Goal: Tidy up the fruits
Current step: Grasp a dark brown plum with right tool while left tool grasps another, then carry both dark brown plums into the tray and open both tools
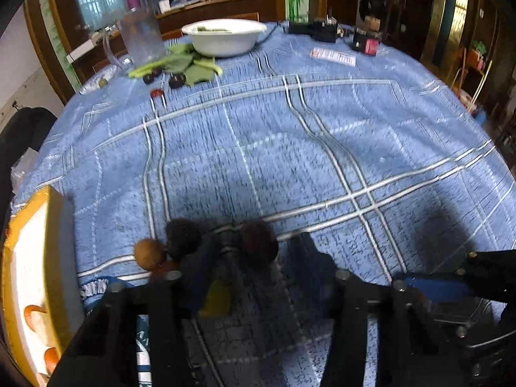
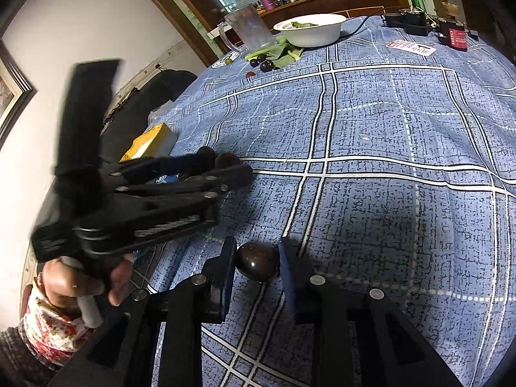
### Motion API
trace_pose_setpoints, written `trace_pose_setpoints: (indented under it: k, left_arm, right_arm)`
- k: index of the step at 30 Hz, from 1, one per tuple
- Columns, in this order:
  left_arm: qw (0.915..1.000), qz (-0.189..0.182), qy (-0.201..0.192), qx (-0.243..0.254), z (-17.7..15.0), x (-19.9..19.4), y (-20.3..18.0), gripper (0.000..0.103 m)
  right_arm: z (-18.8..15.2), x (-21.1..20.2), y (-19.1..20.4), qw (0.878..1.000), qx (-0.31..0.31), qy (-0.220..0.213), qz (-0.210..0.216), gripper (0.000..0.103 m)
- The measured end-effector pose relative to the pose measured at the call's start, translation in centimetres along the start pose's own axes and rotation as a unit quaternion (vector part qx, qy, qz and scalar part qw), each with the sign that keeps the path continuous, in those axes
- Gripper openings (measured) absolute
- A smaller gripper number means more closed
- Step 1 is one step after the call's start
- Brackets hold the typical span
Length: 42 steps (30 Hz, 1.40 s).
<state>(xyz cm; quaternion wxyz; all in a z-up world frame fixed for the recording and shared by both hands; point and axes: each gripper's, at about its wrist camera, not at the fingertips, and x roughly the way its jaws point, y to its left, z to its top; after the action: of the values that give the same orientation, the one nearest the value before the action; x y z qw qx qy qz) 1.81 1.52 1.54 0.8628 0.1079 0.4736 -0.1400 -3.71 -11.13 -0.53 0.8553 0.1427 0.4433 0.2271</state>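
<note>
Between right jaws, dark plum.

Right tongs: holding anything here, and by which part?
Yes: the right tongs are shut on a dark round fruit, one pad on each of its sides, low over the blue checked cloth.

Counted: one white bowl, one clear jug, one yellow box, two tongs.
</note>
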Motion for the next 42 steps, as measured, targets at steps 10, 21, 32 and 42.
trace_pose_setpoints:
  k: [10,21,32,42]
  left_arm:
    - [0.9971,-0.024,-0.038,-0.062,-1.4,-4.4,1.8,0.022]
    - [0.9747,0.000,-0.096,-0.202,-7.6,-12.4,11.2,0.023]
    - [0.9432,0.085,-0.097,-0.306,-14.6,-13.8,20.2,0.023]
    - [0.9355,0.064,-0.069,-0.341,-14.3,-12.3,24.9,0.023]
  right_arm:
    - [0.2,-0.2,-0.4,1.000,0.004,-0.007,-0.005,0.028]
    - [1.1,-2.1,3.2,1.000,-0.014,-0.027,-0.001,0.028]
    - [2.2,1.6,11.7,0.994,-0.024,0.013,0.106,0.029]
    - [1.9,7.1,21.8,0.985,-0.139,0.056,0.081,0.029]
